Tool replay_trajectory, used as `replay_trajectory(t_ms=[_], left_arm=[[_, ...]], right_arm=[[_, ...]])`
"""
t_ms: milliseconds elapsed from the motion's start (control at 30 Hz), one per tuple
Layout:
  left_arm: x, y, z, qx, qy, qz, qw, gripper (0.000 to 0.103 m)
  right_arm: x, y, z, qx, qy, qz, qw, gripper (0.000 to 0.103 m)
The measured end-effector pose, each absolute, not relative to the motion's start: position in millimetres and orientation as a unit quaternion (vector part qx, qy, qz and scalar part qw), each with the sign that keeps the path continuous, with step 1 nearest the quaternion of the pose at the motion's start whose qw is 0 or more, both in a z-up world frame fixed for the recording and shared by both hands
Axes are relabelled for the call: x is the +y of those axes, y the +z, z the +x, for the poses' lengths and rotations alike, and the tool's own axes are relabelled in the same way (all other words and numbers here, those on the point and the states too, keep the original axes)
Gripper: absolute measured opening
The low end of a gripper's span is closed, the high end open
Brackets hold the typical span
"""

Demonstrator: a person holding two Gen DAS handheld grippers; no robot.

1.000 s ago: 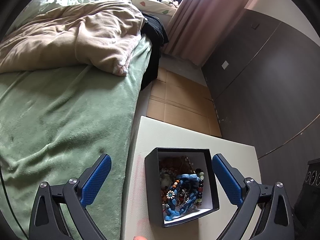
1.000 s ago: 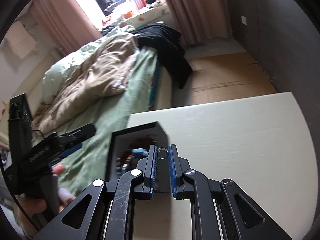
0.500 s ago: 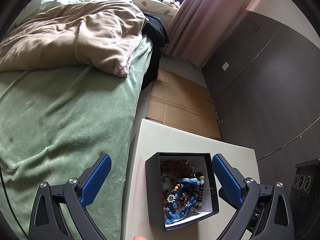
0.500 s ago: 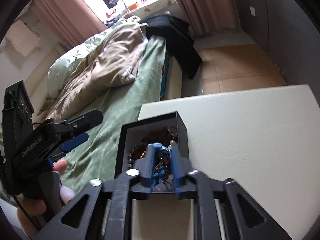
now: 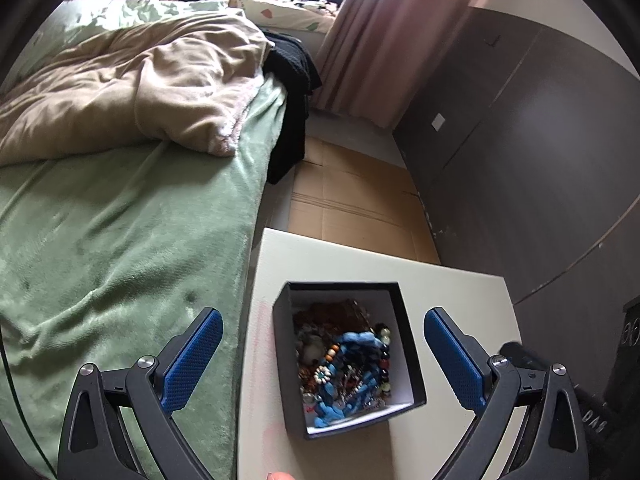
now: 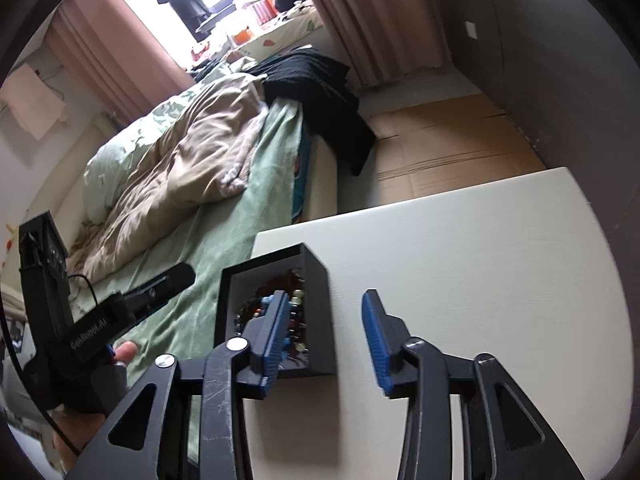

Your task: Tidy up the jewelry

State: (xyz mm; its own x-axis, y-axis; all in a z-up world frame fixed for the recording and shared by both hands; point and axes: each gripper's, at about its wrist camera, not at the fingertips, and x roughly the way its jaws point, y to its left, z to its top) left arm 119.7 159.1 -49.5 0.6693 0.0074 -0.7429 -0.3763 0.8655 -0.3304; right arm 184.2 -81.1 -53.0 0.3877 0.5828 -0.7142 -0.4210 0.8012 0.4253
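A black open box (image 5: 408, 356) with a white inside holds a heap of jewelry (image 5: 344, 360): blue chain, beads, a flower charm. It stands on a cream table (image 5: 460, 300). My left gripper (image 5: 324, 356) is open wide and empty, hovering over the box. In the right wrist view the box (image 6: 316, 312) is at centre left. My right gripper (image 6: 326, 324) is open and empty, its left finger over the box's inside, its right finger over the table (image 6: 480, 260).
A bed with a green blanket (image 5: 100, 240) and beige duvet (image 5: 120, 92) lies left of the table. Cardboard (image 5: 352, 200) covers the floor beyond. A dark wardrobe wall (image 5: 540, 140) is on the right. The left gripper's body (image 6: 80, 320) shows at left.
My right gripper was shut on a small ring, moved over the box and has opened; the ring is no longer between its fingers. The left gripper has stayed open over the box.
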Motion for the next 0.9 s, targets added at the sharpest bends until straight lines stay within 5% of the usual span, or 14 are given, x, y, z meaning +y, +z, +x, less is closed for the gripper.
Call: replay_trajectory(t_ms=[300,567,633,900], left_arm=[[120,-35,104,0.383,0.082,-0.194,0.899,0.103],[90,-24,85,0.368,0.064,-0.159,0.914,0.103],[85,-21,80,0.362,0.069,-0.147,0.918,0.103],[66,-17,68,0.344,0.079,-0.126,0.927,0.103]], right_arm=[[-122,-40,172,0.464,0.271,0.064,0.841,0.05],[-145,-36,160,0.462,0.241,0.048,0.852,0.083],[-149,-35,156,0.462,0.235,0.045,0.854,0.103],[-165,-25,140,0.449,0.231,0.019,0.863,0.103]])
